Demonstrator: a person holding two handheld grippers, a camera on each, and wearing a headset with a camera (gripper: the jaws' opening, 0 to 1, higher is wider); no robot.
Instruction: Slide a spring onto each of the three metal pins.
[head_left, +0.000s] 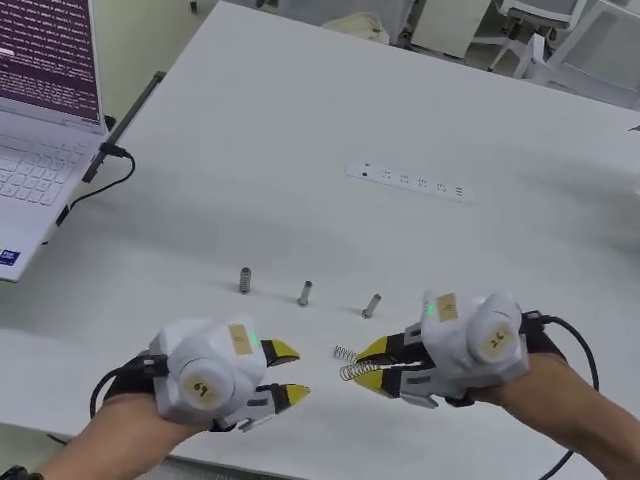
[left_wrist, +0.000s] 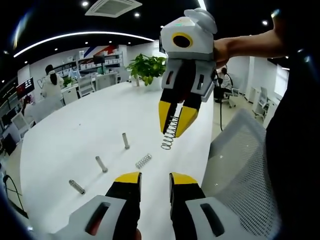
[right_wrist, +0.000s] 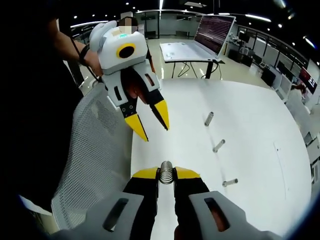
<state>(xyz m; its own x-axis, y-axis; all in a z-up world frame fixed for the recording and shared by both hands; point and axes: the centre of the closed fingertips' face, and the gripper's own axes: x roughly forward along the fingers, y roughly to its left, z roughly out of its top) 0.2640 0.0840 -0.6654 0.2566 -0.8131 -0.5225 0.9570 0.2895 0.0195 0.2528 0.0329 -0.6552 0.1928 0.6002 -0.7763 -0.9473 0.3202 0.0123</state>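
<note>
Low right of centre in the head view, my right gripper pinches a spring by one end in its jaws, my left gripper gapes empty, and that thin hold could let the coil swivel and miss the nearest pin just above.

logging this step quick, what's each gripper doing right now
Left gripper: open, holding nothing.
Right gripper: closed on a spring.

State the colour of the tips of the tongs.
Yellow, clearest on the right tongs in the left gripper view.
</note>
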